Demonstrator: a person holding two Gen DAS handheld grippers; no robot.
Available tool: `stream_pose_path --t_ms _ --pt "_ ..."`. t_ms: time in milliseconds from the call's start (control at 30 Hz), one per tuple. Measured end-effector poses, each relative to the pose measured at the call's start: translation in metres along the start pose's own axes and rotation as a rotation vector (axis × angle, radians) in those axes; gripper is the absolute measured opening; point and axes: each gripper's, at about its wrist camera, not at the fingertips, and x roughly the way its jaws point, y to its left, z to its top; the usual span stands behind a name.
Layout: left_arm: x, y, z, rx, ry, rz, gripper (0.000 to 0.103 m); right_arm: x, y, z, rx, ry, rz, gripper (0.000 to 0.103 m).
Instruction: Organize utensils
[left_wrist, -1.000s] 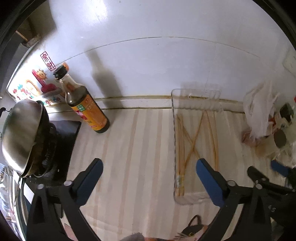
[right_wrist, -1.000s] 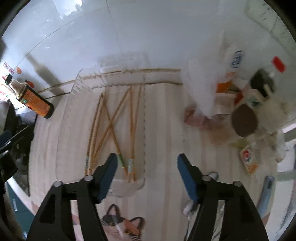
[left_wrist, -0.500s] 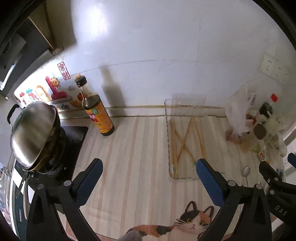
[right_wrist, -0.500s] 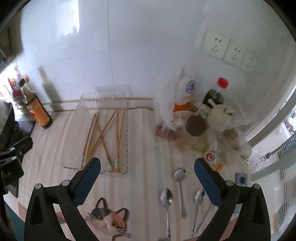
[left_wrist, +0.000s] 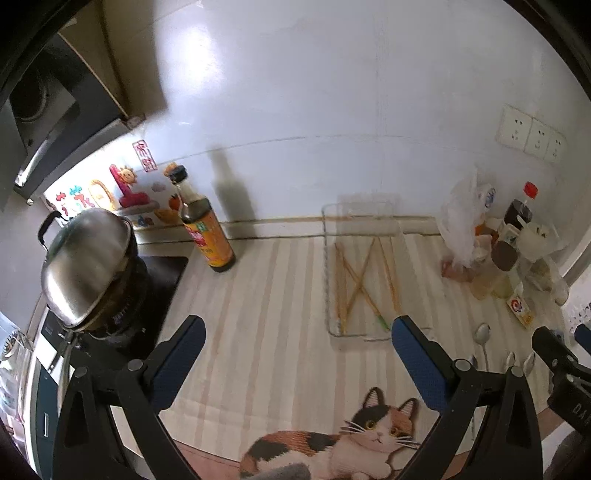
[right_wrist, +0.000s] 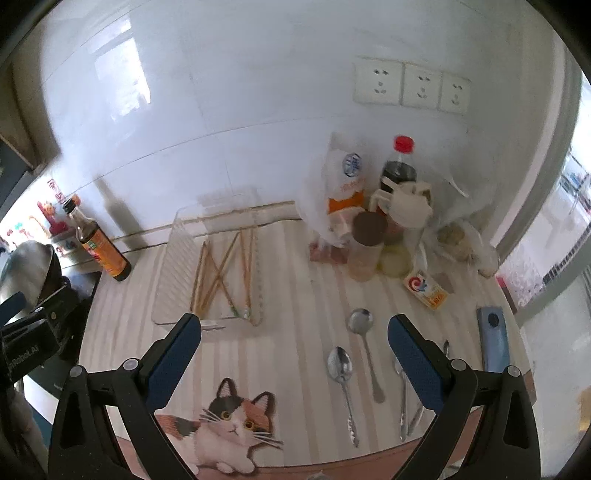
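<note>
A clear plastic tray (right_wrist: 173, 258) holds several wooden chopsticks (right_wrist: 221, 273) on the striped counter mat; the tray also shows in the left wrist view (left_wrist: 328, 258) with the chopsticks (left_wrist: 360, 284). Several metal spoons (right_wrist: 341, 365) lie on the mat to the right of the tray, between my right gripper's fingers; one spoon (left_wrist: 482, 334) shows in the left wrist view. My left gripper (left_wrist: 295, 349) is open and empty, held high above the mat. My right gripper (right_wrist: 293, 345) is open and empty, above the spoons.
A soy sauce bottle (left_wrist: 205, 229) stands at the back left beside a stove with a steel pot (left_wrist: 85, 266). Bottles, jars and a plastic bag (right_wrist: 380, 221) crowd the back right. A blue phone (right_wrist: 493, 339) lies at the right edge. A cat print (right_wrist: 225, 424) marks the mat's front.
Both grippers have pulled back and up from the tray, so the whole counter and the spoons have come into view. Both stay open and empty.
</note>
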Motion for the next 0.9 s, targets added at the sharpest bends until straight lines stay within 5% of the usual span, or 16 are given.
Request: stream_pose_path --t_ms 300,367,500,800,900 --pt "0.037 -0.098 -0.038 0.106 0.156 -0.110 0.103 0.032 -0.104 -0.029 0.160 0.135 -0.045 0.098" --pt "0.055 -0.128 -0.054 0.138 0.234 -0.143 0.103 0.042 -0.132 -0.041 0.199 0.191 -0.047 0.069" --pt "0.091 -0.182 -0.086 0.168 0.387 -0.199 0.100 0.066 -0.177 -0.065 0.236 0.289 -0.045 0.041" --pt "0.164 -0.255 -0.117 0.160 0.618 -0.220 0.067 0.101 -0.241 -0.099 0.285 0.402 -0.046 0.040" --pt "0.176 -0.270 -0.122 0.177 0.647 -0.195 0.044 0.111 -0.256 -0.102 0.306 0.421 -0.040 0.040"
